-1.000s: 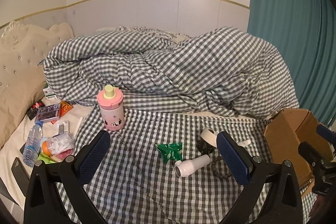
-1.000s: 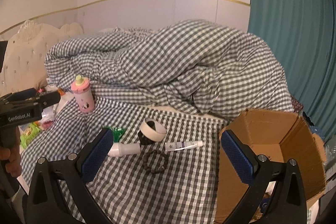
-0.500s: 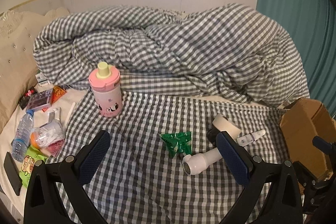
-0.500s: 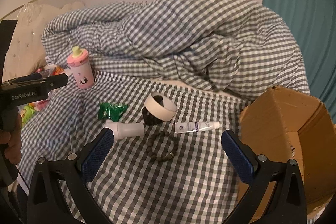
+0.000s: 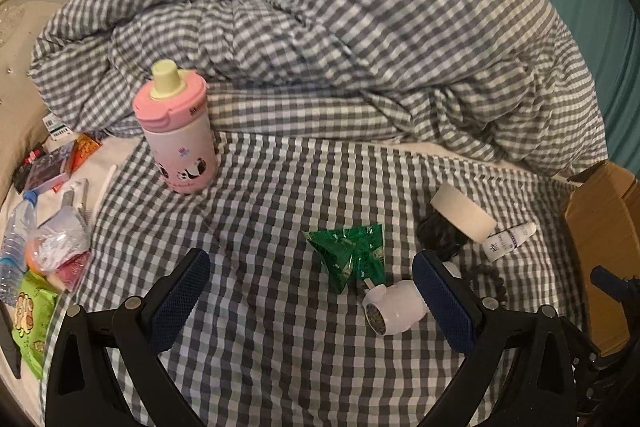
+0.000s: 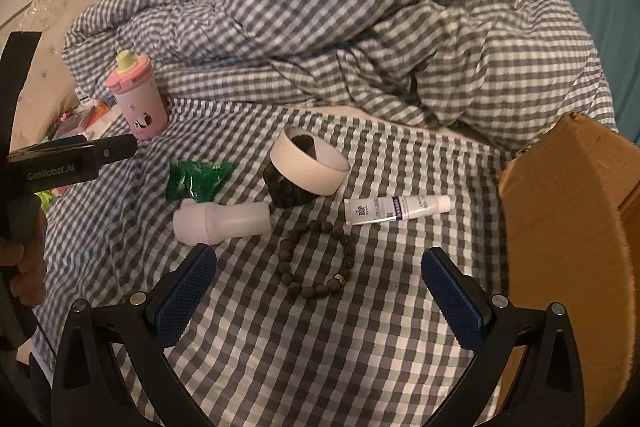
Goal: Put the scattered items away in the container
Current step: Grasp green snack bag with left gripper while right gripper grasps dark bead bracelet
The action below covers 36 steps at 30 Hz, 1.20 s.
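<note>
Both grippers hover over the grey-checked bed sheet (image 6: 320,347), fingers spread wide and empty: the left gripper (image 5: 312,301) near the crinkled green foil packet (image 5: 352,255), the right gripper (image 6: 320,291) above the dark beaded bracelet (image 6: 316,259). The brown cardboard box (image 6: 568,227) (open) stands at the right.

Gingham bed (image 6: 360,347) w/ pink bottle (image 5: 176,131), green packet (image 5: 352,255), tape roll (image 6: 308,167), tube (image 6: 396,209), bead bracelet (image 6: 316,259).
</note>
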Tool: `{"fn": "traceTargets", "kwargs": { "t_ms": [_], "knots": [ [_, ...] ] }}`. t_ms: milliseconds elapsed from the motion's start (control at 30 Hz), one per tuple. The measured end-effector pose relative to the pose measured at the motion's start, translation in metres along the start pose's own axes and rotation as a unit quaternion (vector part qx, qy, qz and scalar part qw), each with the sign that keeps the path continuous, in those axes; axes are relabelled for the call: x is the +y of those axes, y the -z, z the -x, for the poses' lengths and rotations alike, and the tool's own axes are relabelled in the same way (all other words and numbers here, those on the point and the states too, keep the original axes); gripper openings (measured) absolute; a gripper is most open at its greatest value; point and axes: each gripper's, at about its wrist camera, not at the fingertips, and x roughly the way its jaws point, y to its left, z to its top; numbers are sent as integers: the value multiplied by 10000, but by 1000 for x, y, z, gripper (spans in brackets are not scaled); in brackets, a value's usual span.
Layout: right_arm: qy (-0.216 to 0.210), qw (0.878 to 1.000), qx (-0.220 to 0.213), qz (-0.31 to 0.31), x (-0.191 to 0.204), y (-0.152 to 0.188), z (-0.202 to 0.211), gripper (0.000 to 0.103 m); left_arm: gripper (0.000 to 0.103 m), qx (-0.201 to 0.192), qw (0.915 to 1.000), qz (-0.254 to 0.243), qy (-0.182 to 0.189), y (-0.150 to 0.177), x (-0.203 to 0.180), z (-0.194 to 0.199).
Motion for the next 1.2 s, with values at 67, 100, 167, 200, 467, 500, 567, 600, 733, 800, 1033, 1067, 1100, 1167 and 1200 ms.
{"fn": "traceTargets", "kwargs": {
  "t_ms": [67,100,167,200,467,500,567,600,733,800,1033,1067,1100,1167,1200],
  "knots": [
    [3,10000,67,17,0,1,-8,103,103,69,10000,-9,17,0,-1,-9],
    [2,9999,104,20,0,1,-13,103,103,125,9999,-15,31,0,-1,-14],
    [0,9998,181,21,0,1,-22,103,103,241,9997,-33,56,0,0,-25],
    [-5,9998,212,20,0,1,-25,103,103,328,9994,-46,81,0,-1,-33],
    [-38,9990,436,14,-3,3,-54,103,103,659,9977,-152,101,3,-7,-70],
    [-47,9989,459,0,-4,3,-57,103,103,695,9974,-155,106,4,-7,-74],
    [-62,9987,511,-29,-6,3,-63,103,103,759,9969,-164,105,5,-9,-81],
    [-68,9985,537,-37,-7,3,-66,103,103,788,9967,-167,104,5,-10,-83],
    [-81,9981,605,-57,-9,2,-77,103,103,915,9956,-194,112,6,-14,-98],
    [-87,9978,656,-60,-10,3,-82,103,103,980,9949,-201,109,6,-15,-105],
    [-125,9967,798,-68,-10,5,-96,103,103,1185,9926,-239,67,12,-17,-127],
    [-124,9966,814,-56,-10,6,-98,103,103,1203,9924,-236,76,13,-17,-129],
    [-111,9965,825,-33,-9,7,-100,103,103,1219,9922,-242,83,13,-17,-131],
    [-67,9962,873,-11,-9,9,-105,103,103,1242,9919,-258,95,15,-18,-135],
    [-60,9960,893,-11,-10,9,-107,103,103,1257,9917,-252,107,16,-18,-137]
  ]
}}
